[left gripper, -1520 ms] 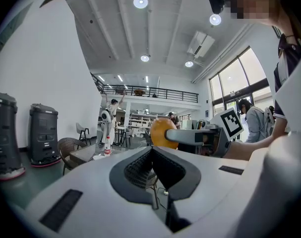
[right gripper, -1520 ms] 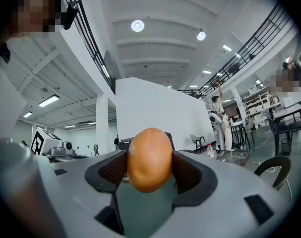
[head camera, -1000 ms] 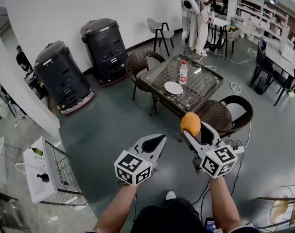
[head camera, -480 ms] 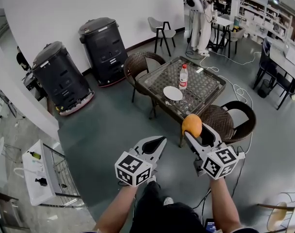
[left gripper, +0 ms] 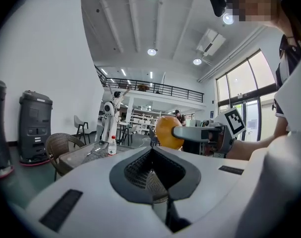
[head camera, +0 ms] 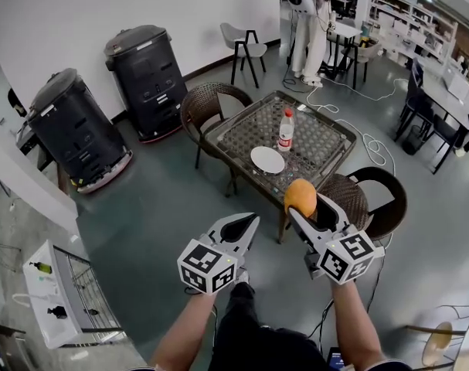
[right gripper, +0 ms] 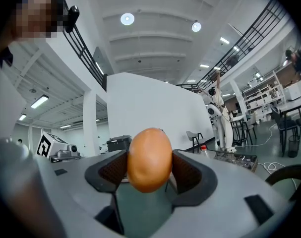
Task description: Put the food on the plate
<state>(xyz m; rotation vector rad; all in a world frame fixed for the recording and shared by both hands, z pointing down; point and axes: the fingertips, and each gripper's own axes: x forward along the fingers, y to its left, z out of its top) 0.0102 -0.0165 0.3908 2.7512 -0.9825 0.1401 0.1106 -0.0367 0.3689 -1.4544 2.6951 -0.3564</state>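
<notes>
Food (head camera: 301, 196), an orange-brown oval piece, is clamped between the jaws of the right gripper (head camera: 306, 207) and held up in the air, still apart from the white plate (head camera: 266, 159). The left gripper (head camera: 248, 224) hangs just beside it, clenched (in the left gripper view its dark pads meet with no gap). The plate lies on the glass-topped counter (head camera: 323, 137), with an upright bottle (head camera: 285, 132) near it. A wicker chair (head camera: 207, 103) stands at the counter's far side.
</notes>
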